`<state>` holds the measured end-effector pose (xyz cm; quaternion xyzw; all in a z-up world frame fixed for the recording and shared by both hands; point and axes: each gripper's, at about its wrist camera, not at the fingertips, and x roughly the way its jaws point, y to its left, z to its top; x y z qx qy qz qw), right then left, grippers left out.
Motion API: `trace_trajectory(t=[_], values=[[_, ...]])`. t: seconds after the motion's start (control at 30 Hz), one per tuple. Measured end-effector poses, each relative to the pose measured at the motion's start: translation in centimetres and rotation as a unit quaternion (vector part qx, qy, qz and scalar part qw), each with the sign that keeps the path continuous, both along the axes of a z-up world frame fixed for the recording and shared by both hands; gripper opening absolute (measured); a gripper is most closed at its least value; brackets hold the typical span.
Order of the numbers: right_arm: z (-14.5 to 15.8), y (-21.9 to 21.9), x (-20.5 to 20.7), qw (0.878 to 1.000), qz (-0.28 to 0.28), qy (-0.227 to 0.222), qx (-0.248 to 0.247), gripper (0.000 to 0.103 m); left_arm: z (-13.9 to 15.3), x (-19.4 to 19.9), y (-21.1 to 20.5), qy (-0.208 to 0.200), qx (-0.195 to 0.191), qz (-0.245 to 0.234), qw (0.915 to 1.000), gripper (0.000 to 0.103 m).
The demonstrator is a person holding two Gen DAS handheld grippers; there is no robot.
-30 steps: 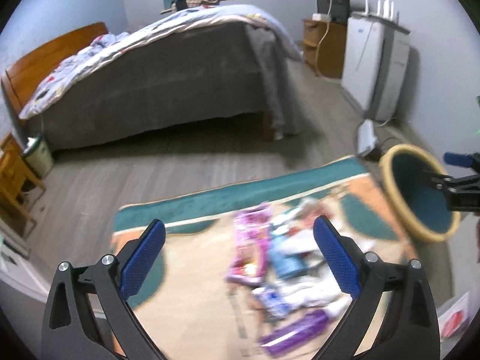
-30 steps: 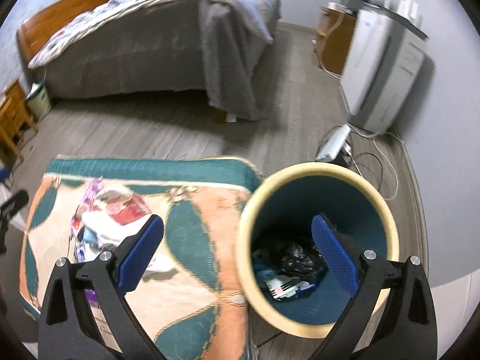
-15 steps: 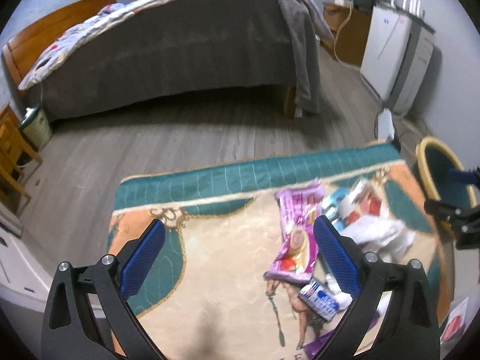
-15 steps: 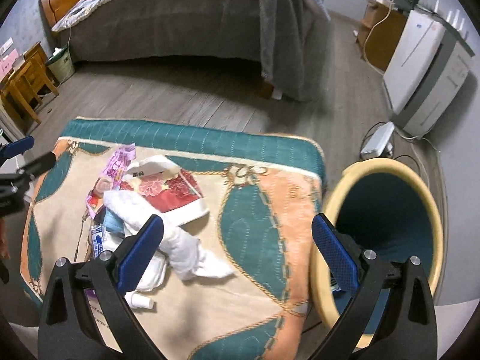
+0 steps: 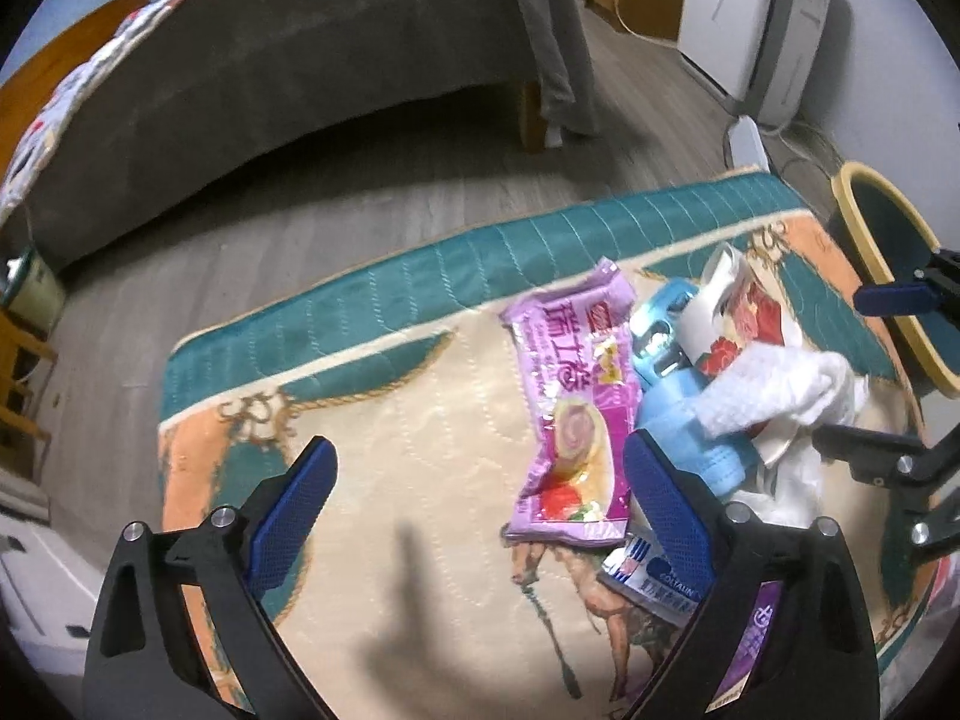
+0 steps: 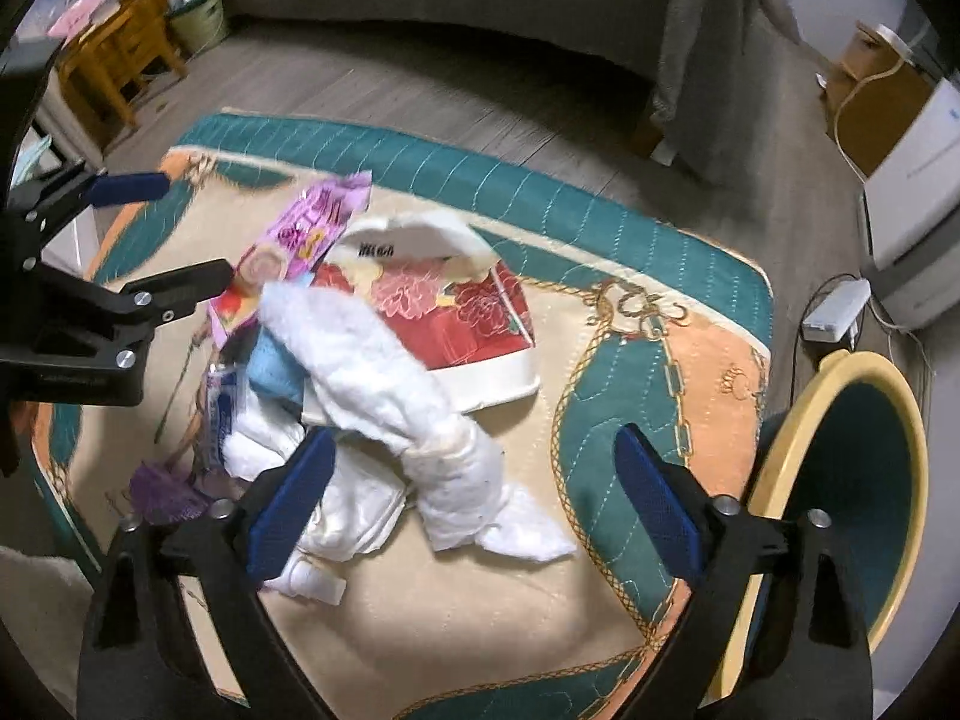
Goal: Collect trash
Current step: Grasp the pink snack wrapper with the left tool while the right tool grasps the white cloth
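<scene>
A heap of trash lies on a patterned cloth-covered table point(image 5: 384, 414) point(image 6: 690, 360). It holds a pink snack wrapper point(image 5: 570, 408) point(image 6: 300, 234), a white crumpled cloth point(image 6: 384, 372) point(image 5: 774, 390), a red and white floral bag point(image 6: 456, 312), a blue item point(image 5: 678, 414) and a purple wrapper point(image 6: 162, 486). My left gripper point(image 5: 480, 510) hovers open over the table, just left of the heap, with the pink wrapper's lower end between its fingers. My right gripper point(image 6: 474, 498) hangs above the white cloth, its jaws wide and closing, pads clear of the cloth. A yellow-rimmed teal bin point(image 6: 852, 480) point(image 5: 882, 252) stands at the table's right.
A bed with a grey cover point(image 5: 288, 72) stands beyond the table across wooden floor. A white appliance point(image 6: 918, 198) and a power strip point(image 6: 834, 312) sit near the bin. A small wooden table point(image 6: 120, 54) stands at the far left.
Both grippers have sunk toward the table and tipped downward. The right one swung from above the bin to over the trash heap. The left one came closer to the pink wrapper.
</scene>
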<state>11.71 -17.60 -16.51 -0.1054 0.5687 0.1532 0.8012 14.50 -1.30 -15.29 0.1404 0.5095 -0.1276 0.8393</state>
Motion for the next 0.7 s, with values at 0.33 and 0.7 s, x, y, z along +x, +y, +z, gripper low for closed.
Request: trace_trajectory(t=[0.33, 0.7], values=[[-1.1, 0.5, 0.1, 0.998, 0.026, 0.045, 0.024, 0.039, -2.3, 0.9, -1.2, 0.057, -0.003, -0.016, 0.9983, 0.066], [1.1, -1.2, -0.2, 0.998, -0.003, 0.029, 0.059, 0.029, -1.5, -0.7, -1.6, 0.068, -0.022, -0.046, 0.9964, 0.010]])
